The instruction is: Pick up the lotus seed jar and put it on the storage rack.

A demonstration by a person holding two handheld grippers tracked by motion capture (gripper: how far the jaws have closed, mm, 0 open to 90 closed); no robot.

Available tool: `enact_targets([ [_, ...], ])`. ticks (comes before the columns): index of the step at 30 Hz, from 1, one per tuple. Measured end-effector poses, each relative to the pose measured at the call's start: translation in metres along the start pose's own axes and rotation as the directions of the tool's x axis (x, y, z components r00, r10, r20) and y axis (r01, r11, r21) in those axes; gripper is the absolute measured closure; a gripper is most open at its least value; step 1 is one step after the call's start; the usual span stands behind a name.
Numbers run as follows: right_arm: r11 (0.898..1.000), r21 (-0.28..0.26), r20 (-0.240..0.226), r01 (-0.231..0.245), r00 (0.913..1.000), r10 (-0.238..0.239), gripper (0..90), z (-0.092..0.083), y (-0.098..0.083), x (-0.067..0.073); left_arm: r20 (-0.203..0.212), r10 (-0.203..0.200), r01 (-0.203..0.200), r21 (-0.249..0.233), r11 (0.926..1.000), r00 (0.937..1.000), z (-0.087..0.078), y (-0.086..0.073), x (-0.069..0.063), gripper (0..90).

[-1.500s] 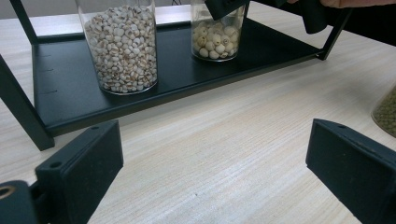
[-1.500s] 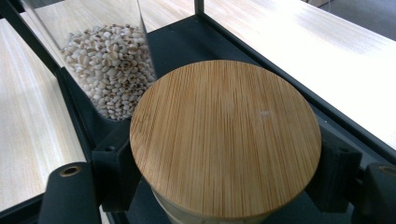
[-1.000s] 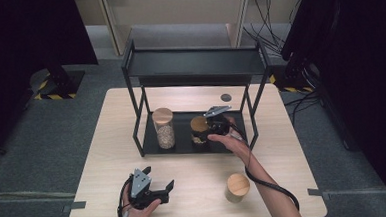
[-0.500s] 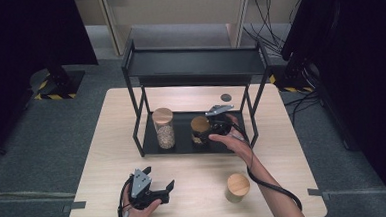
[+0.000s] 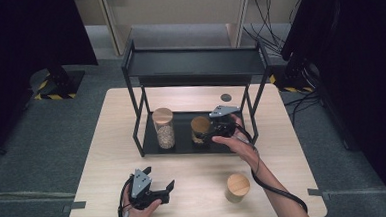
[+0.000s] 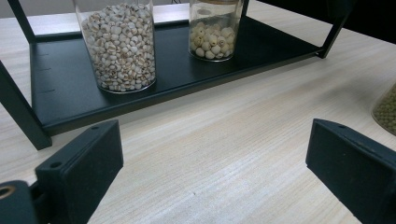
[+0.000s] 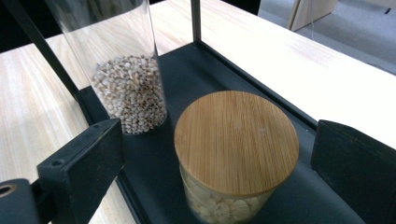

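Short glass jar (image 5: 200,129) w/ bamboo lid standing upright on lower shelf of black rack (image 5: 147,141), right of middle, holding pale round seeds; same jar seen in right gripper view (image 7: 236,144), lid facing up, just in front of the jaws and not touched by either. Right gripper (image 5: 213,133) just beside jar on its right side, jaws just been opening, now wide apart w/ nothing pinched; jar sits ahead of the gap, not gripped. Held by right hand (image 5: 243,148), forearm coming in from bottom edge, cable trailing along it. Tall glass jar (image 5: 164,128) w/ small whitish grain, also upright on same shelf, left of short jar, near but apart; about a third full in right gripper view (image 7: 126,88). Left gripper (image 5: 158,194) low over table (image 5: 108,158) near front edge, well apart from rack, jaws spread wide, holding nothing; bare wood between them in left gripper view. Third jar (image 5: 236,187) w/ wooden lid on table at front right, near right forearm; greenish contents at right edge of left gripper view (image 6: 386,109). Small dark round disc (image 5: 226,97) on table behind rack. Upper shelf of rack bare.
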State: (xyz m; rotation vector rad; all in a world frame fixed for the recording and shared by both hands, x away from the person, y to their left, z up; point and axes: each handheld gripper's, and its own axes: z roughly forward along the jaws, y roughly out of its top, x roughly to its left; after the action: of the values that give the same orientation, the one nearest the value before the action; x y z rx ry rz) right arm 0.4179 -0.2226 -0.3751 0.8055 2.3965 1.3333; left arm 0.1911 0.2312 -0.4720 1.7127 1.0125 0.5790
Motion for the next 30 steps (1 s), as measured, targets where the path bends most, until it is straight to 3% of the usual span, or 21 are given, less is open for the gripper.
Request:
enact_targets([
  [16, 0.998, -0.066, -0.041, 0.003, 0.9991, -0.005, 3.1, -0.026, -0.007, 0.005, 0.000, -0.002, 0.002, 0.000, 1.0000, 1.0000, 0.000, 0.000, 0.000, 3.5],
  [30, 0.991, -0.137, -0.076, -0.004, 0.9971, -0.007, 3.0, -0.062, -0.025, 0.011, -0.001, -0.003, 0.003, 0.001, 1.0000, 1.0000, 0.001, -0.001, -0.001, 3.4],
])
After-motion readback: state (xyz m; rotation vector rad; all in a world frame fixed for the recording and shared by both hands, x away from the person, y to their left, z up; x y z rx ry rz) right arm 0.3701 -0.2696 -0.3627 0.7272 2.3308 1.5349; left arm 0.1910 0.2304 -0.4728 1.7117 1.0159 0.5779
